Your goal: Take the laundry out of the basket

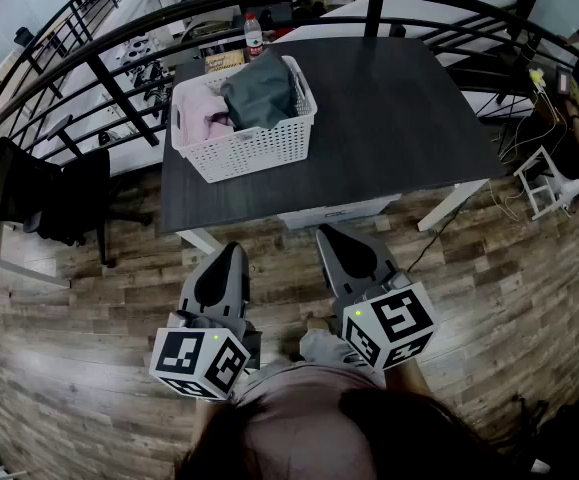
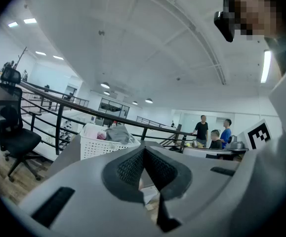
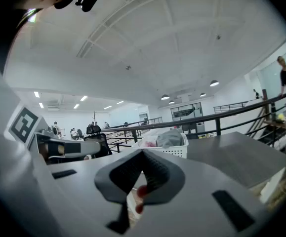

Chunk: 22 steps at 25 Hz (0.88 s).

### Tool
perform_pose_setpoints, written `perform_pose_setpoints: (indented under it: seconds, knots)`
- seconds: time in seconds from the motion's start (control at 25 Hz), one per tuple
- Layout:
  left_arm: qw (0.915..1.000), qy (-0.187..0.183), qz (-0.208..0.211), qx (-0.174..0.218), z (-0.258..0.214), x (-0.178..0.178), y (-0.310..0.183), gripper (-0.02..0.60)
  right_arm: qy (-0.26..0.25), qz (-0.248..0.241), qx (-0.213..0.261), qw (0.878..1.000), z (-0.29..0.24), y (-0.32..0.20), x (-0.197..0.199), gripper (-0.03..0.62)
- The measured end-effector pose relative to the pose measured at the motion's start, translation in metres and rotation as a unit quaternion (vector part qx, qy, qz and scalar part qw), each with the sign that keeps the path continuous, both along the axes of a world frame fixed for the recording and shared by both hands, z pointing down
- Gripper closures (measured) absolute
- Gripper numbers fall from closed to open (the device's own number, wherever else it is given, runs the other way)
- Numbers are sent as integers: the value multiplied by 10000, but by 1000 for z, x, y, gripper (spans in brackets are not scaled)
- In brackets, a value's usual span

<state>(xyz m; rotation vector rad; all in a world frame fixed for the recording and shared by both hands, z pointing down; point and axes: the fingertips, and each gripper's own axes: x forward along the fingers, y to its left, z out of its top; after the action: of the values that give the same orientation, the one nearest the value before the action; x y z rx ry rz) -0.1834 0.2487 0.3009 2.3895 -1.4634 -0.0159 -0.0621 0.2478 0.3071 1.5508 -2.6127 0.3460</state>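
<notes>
A white plastic laundry basket stands at the far left of a dark grey table. In it lie a grey garment and a pink one. My left gripper and right gripper are held low over the wooden floor, just short of the table's front edge and well away from the basket. Both are shut with nothing between the jaws. The left gripper view shows its gripper pointing towards the basket. From the right gripper, the basket appears ahead with the grey garment on top.
A black curved railing runs behind the table. A black office chair stands to the left. A bottle and a brown box sit behind the basket. A white rack stands at the right. Several people stand far off.
</notes>
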Motion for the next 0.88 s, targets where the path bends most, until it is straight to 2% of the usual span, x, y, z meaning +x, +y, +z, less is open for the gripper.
perform_pose_setpoints:
  seconds: [0.32, 0.64, 0.88]
  knots:
    - [9995, -30, -309, 69, 4, 20, -49, 583, -155, -261, -25, 9995, 1, -49, 25, 579]
    - [9983, 13, -585, 22, 1, 28, -77, 583, -286, -504, -32, 9983, 1, -87, 34, 579]
    - [9981, 384, -485, 10, 0, 20, -95, 583, -329, -651, -125, 9973, 8, -108, 23, 577]
